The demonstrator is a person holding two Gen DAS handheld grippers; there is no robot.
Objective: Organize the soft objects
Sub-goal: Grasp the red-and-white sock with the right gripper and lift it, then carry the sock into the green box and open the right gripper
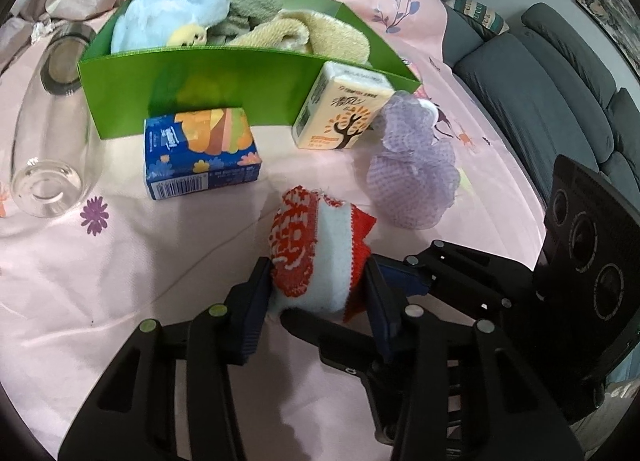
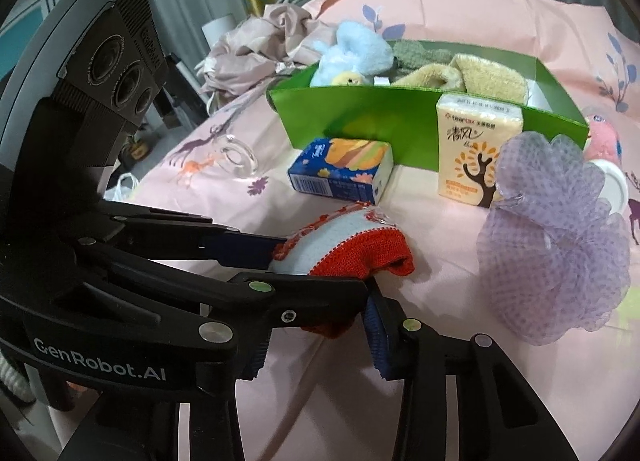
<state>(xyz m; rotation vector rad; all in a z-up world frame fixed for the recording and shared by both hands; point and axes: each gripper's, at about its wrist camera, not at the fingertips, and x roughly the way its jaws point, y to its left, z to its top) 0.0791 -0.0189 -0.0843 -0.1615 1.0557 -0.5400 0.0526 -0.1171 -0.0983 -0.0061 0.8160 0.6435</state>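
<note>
Left gripper (image 1: 318, 285) squeezing red-and-white knit cloth (image 1: 320, 253), low over pink bed sheet (image 1: 120, 261). Right gripper (image 2: 316, 325) beside it, fingers apart, holding nothing. Green box (image 1: 192, 77) sits straight ahead, past blue tissue pack (image 1: 200, 153). Cloth goes forward and up.

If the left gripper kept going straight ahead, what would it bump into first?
The left gripper is already squeezing the red and white cloth. Pushed straight on, it would probably meet the blue tissue pack or the green box behind it.
</note>
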